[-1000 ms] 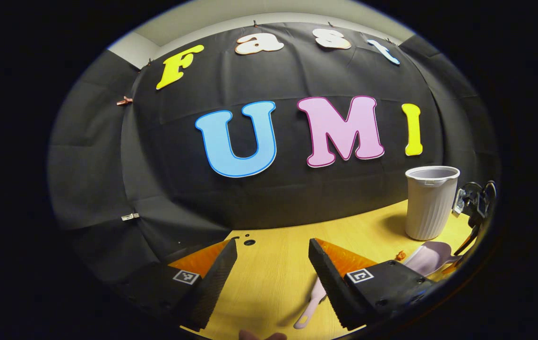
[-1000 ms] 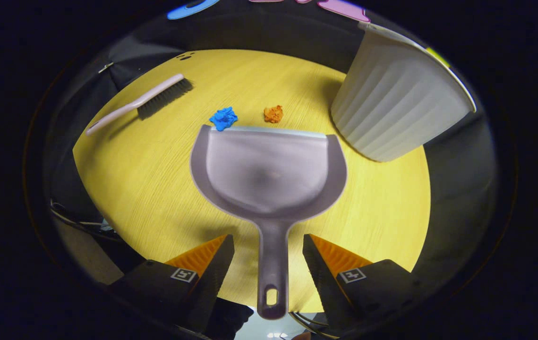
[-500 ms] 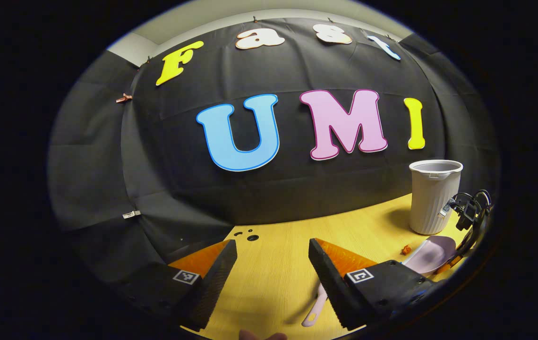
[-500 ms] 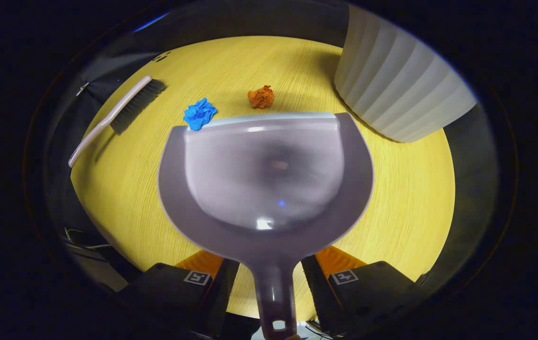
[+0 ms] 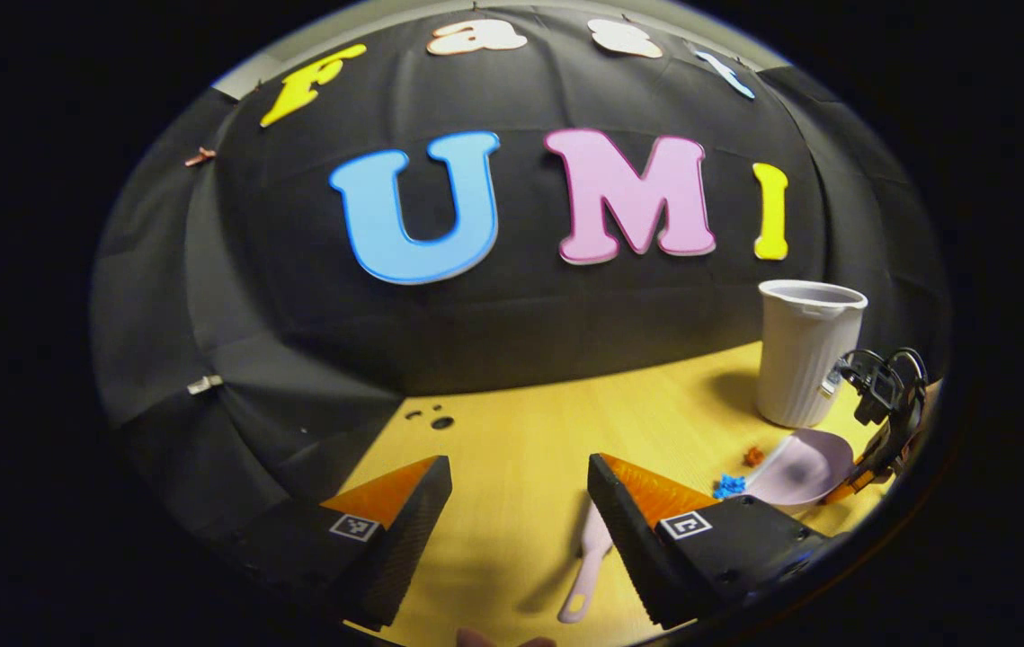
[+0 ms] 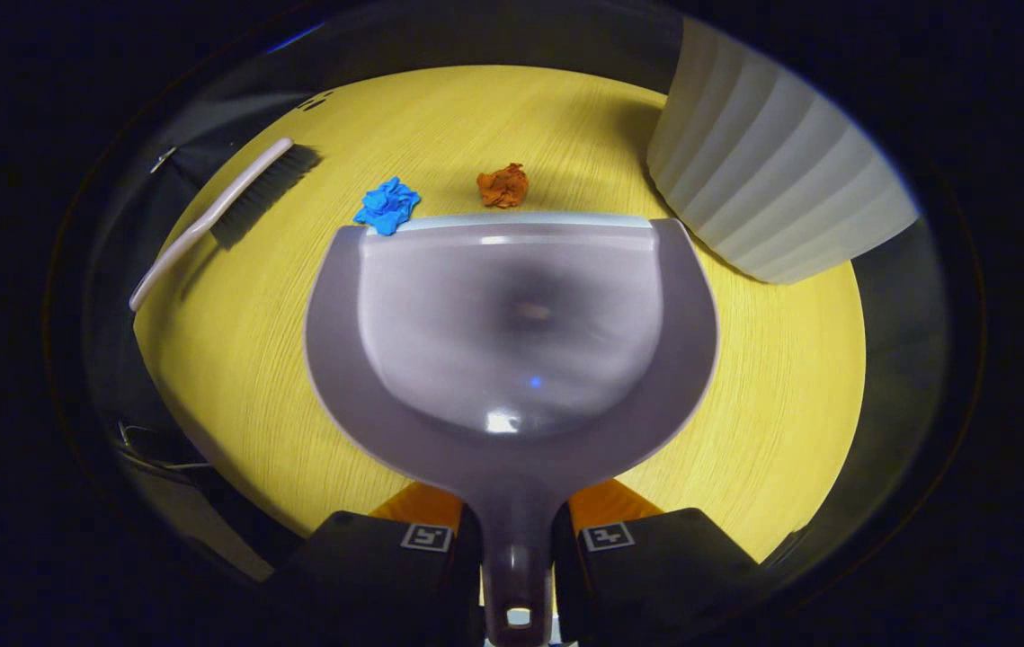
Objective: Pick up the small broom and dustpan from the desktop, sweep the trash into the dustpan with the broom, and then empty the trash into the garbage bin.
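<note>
My right gripper clamped the dustpan handle, lower centre; left gripper gaped wide over bare desk.

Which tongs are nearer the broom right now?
Left. The left tongs hang open with the broom handle just beside one finger. The right tongs are shut on the dustpan handle, with the broom across the table.

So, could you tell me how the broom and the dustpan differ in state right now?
The dustpan has its handle clamped between the right gripper fingers; the broom lies free on the desktop, with the left gripper open above it. The dustpan's lip faces both paper scraps; the broom lies off to one side. Both are pale plastic.
</note>
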`<state>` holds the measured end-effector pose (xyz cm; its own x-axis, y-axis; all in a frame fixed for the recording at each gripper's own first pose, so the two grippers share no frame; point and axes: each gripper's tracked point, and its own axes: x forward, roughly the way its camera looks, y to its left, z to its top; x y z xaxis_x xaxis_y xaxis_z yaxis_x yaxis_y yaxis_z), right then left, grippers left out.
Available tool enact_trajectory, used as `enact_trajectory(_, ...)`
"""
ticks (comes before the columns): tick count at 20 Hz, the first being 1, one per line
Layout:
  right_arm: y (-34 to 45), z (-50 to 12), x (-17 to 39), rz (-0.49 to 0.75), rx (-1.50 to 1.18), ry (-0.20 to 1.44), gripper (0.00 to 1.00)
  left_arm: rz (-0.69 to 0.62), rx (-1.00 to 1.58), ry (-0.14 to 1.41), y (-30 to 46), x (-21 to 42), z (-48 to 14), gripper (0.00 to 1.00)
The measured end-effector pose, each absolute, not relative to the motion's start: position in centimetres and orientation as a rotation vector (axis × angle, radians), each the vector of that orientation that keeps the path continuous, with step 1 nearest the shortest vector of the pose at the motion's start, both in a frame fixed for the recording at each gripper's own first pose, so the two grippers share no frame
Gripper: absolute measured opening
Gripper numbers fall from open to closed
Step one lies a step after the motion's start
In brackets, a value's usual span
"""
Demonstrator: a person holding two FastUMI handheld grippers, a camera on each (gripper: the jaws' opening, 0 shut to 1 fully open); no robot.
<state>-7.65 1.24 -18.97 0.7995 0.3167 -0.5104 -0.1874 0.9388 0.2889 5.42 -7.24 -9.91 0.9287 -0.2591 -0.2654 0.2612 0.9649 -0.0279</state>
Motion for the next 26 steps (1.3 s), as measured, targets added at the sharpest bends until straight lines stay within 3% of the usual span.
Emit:
enact_trajectory(6, 1.6, -19.1, -11.0, 0.345, 0.170, 0.549, 0.35, -0.472, 0.025, 0.550, -12.2, 5.2, -17.0, 0.98)
enact_trajectory(12, 0.7, -19.5, -14.1, 0.369, 0.196, 0.533, 0.35, -0.541, 0.098, 0.798, -13.5, 5.4, -23.6, 0.96)
enact_trajectory(13, 0.7, -19.8, -14.2, 0.370, 0.193, 0.533, 0.35, -0.545, 0.108, 0.841, -13.5, 5.2, -24.7, 1.00)
enact_trajectory(14, 0.5, -20.1, -14.4, 0.373, 0.191, 0.539, 0.35, -0.545, 0.133, 0.883, -13.5, 5.1, -25.7, 0.96)
enact_trajectory(20, -0.4, -21.2, -15.2, 0.360, 0.199, 0.548, 0.35, -0.527, 0.212, 1.000, -15.3, 6.4, -29.7, 0.92)
enact_trajectory(26, -0.4, -21.1, -15.4, 0.363, 0.195, 0.548, 0.35, -0.548, 0.223, 0.991, -17.1, 7.9, -30.4, 0.71)
